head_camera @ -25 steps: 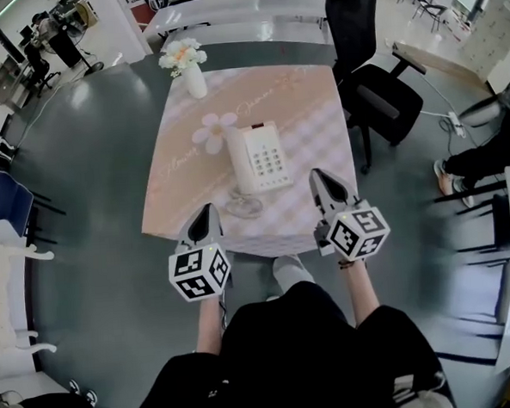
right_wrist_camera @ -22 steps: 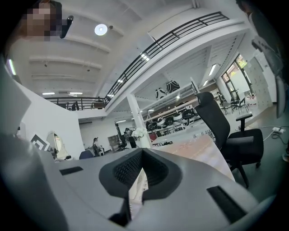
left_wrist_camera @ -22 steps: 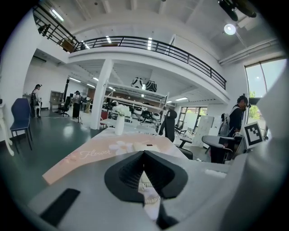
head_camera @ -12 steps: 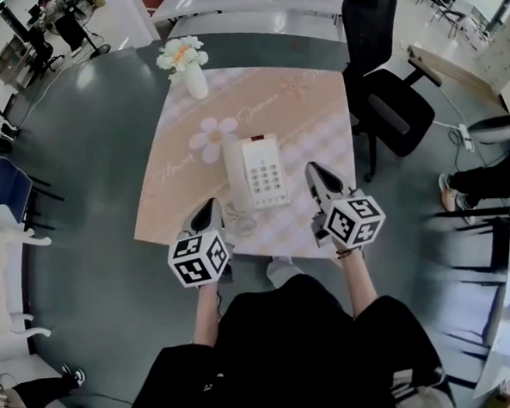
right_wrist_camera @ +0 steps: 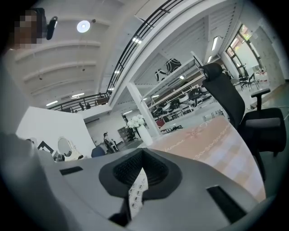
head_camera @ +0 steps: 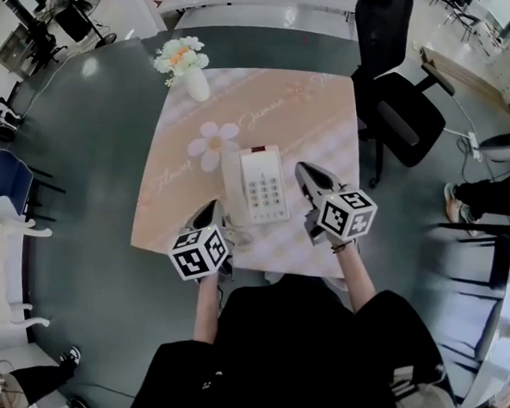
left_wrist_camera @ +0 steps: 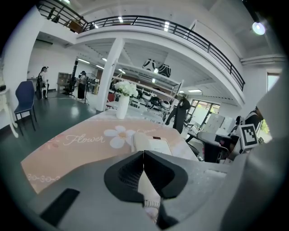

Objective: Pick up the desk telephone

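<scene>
**Both grippers at the telephone, fingers not yet spread**

Head view: the white push-button desk telephone (head_camera: 262,185) lies near the front edge of the bench (head_camera: 306,122), which is covered with a pink flower-print cloth. Its handset rests along its left side and its coiled cord (head_camera: 240,236) is bunched at the near corner. The left gripper (head_camera: 212,208) sits just beside that corner and the right gripper (head_camera: 304,171) just beside the telephone's right edge. A white vase of flowers (head_camera: 194,77) stands well apart at the far corner, and a black office chair (head_camera: 400,117) stands beside the bench.

Left gripper view: the fingers (left_wrist_camera: 128,173) are pressed together with nothing between them. The telephone shows just past their tips.

Right gripper view: these fingers (right_wrist_camera: 158,173) also meet tip to tip and hold nothing. The keypad shows through the gap beneath them.

To do the pickup well, I judge both pairs of fingers must spread first. The telephone's body should then be taken from opposite sides, clear of the cord. It should come up level, since a tilt would likely let the loose handset slide off
</scene>
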`<state>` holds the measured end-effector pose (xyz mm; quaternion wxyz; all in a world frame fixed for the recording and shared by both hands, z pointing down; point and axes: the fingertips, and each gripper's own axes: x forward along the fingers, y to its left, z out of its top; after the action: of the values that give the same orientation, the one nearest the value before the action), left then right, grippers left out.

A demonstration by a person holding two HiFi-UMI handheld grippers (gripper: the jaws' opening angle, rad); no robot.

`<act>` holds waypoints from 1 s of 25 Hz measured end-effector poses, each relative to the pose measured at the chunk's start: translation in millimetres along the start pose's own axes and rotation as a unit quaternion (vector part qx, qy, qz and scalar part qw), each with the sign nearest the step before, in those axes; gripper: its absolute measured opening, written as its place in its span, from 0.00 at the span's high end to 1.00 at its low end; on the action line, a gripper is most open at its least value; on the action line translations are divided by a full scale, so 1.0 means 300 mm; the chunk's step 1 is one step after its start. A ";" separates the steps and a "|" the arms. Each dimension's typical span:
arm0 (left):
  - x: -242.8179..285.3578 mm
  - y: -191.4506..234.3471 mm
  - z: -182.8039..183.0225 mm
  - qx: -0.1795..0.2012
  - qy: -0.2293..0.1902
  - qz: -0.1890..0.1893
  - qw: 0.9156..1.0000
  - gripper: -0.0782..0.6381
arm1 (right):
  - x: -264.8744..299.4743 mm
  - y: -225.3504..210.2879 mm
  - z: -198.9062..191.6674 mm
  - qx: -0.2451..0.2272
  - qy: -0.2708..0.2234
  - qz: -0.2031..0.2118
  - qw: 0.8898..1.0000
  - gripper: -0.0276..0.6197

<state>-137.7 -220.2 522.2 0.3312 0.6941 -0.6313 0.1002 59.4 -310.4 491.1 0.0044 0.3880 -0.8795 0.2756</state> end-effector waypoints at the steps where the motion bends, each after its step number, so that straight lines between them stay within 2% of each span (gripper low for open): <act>1: 0.015 0.004 -0.002 -0.002 0.005 0.002 1.000 0.89 | 0.018 -0.008 -0.006 0.000 0.006 0.002 1.000 0.97; 9: 0.104 0.008 -0.031 -0.030 0.025 -0.003 0.999 0.89 | 0.118 -0.062 -0.085 0.013 0.049 0.000 0.999 0.97; 15: 0.163 0.025 -0.040 -0.047 0.046 -0.007 0.998 0.75 | 0.166 -0.092 -0.144 0.045 0.069 -0.004 0.997 0.96; 21: 0.208 0.032 -0.045 -0.071 0.055 -0.027 0.996 0.61 | 0.211 -0.121 -0.199 0.084 0.084 -0.033 0.992 0.80; 25: 0.255 0.027 -0.071 -0.075 0.081 -0.045 0.993 0.50 | 0.240 -0.144 -0.240 0.120 0.098 -0.054 0.987 0.67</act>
<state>-125.4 -269.5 583.8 0.4369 0.6843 -0.5763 0.0933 24.0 -347.9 588.9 0.0590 0.4033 -0.8135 0.4149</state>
